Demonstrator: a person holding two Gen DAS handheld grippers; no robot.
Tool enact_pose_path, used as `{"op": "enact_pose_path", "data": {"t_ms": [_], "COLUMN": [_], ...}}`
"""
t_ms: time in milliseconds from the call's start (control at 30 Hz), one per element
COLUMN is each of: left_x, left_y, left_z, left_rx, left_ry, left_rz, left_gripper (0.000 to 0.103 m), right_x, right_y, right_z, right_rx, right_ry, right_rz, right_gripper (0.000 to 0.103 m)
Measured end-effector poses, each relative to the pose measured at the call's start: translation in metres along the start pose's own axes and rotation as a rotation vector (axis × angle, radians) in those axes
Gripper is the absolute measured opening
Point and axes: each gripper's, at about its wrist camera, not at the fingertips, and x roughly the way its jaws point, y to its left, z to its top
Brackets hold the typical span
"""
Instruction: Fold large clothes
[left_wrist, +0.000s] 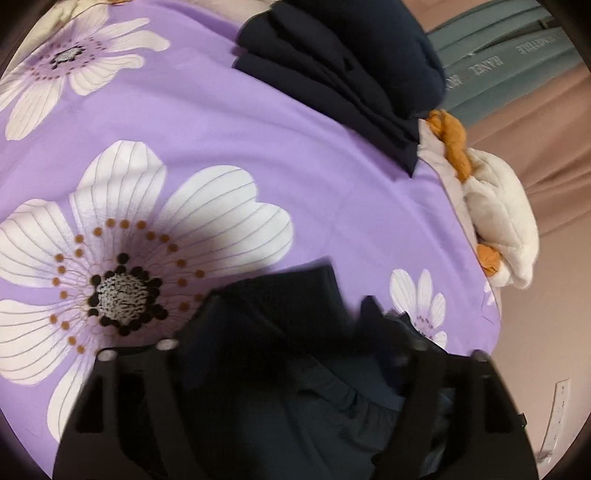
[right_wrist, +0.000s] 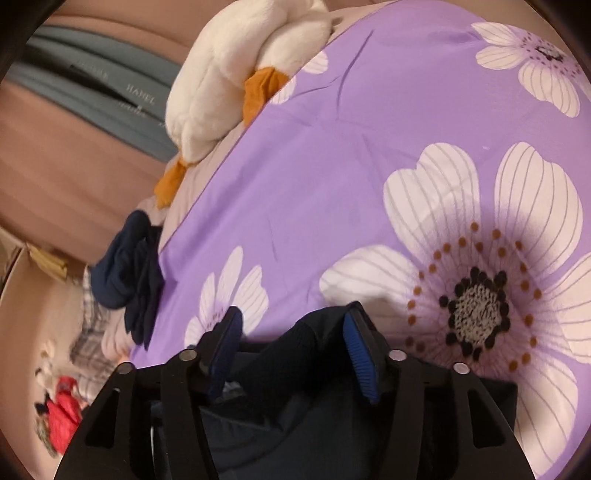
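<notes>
Holding a dark garment (right_wrist: 295, 369) above the purple flowered bedsheet (left_wrist: 258, 147): right gripper (right_wrist: 291, 332) jaws stand apart around cloth; left gripper (left_wrist: 295, 332) jaws' gap indiscernible, cloth-covered.

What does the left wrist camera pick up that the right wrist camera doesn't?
Only the left wrist view shows the folded dark clothes stacked on the far part of the bed. Only the right wrist view shows the red item and the plaid cloth lower down beside the bed, and the right gripper's blue finger pads. Both show the purple flowered bedsheet, the white plush toy and a dark garment between the fingers.
</notes>
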Motion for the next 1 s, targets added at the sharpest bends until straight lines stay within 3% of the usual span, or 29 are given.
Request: {"op": "enact_pose_path", "data": {"t_ms": [67, 233, 300, 367, 467, 600, 700, 800, 1000], "left_x": [-0.004, -0.025, -0.038, -0.051, -0.063, -0.044, -0.018, 0.011, 0.043], "left_y": [0.003, 0.01, 0.009, 0.004, -0.012, -0.029, -0.031, -0.033, -0.055], "left_z": [0.002, -0.004, -0.01, -0.018, -0.036, -0.065, -0.085, -0.095, -0.093], "left_rx": [-0.001, 0.068, 0.112, 0.173, 0.303, 0.454, 0.528, 0.59, 0.706], "left_ry": [-0.025, -0.07, -0.094, -0.116, -0.163, -0.067, 0.013, 0.056, 0.005], "left_rz": [0.002, 0.024, 0.036, 0.035, 0.04, 0.039, 0.08, 0.166, 0.259], "left_gripper": [0.078, 0.078, 0.078, 0.077, 0.077, 0.076, 0.076, 0.076, 0.077], "right_x": [-0.003, -0.029, -0.041, -0.049, -0.046, -0.027, -0.002, 0.022, 0.056], "right_y": [-0.003, -0.005, 0.006, 0.027, 0.063, 0.097, 0.104, 0.107, 0.101], "right_z": [0.004, 0.011, 0.006, -0.007, -0.043, -0.098, -0.114, -0.124, -0.124], "right_rx": [0.022, 0.017, -0.061, -0.223, -0.476, -0.689, -0.713, -0.764, -0.797], "right_ry": [0.002, -0.089, -0.139, -0.147, -0.085, 0.029, 0.12, 0.161, 0.181], "right_rz": [0.018, 0.027, -0.031, -0.097, -0.138, -0.149, -0.165, -0.271, -0.415], "right_gripper": [0.074, 0.074, 0.074, 0.074, 0.074, 0.074, 0.073, 0.072, 0.071]}}
